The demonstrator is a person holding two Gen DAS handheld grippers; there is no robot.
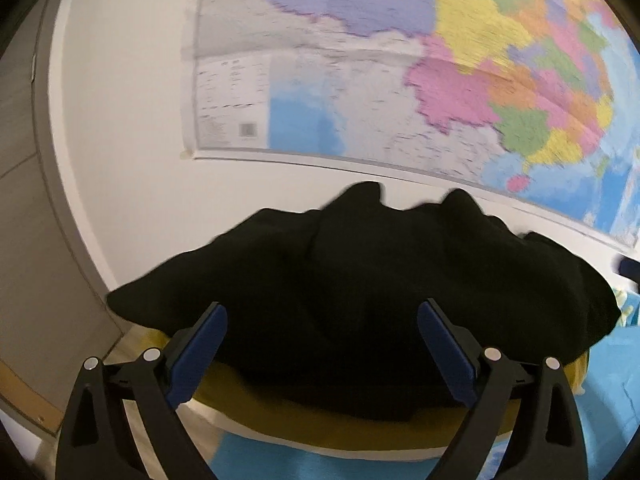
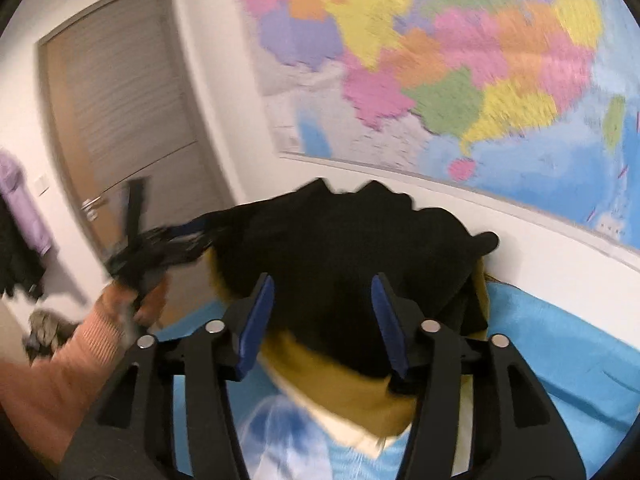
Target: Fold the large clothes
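A black garment lies bunched in a heap on top of a mustard-yellow garment, on a blue-covered surface against the wall. My left gripper is open and empty, its blue pads on either side of the heap's near edge. In the right wrist view the black garment sits over the yellow one. My right gripper is open and empty just in front of it. The left gripper shows blurred at the left, held by a hand.
A large coloured map hangs on the white wall behind the pile. A grey-brown door stands to the left. A purple garment hangs at the far left. A white and blue patterned cloth lies under the yellow garment.
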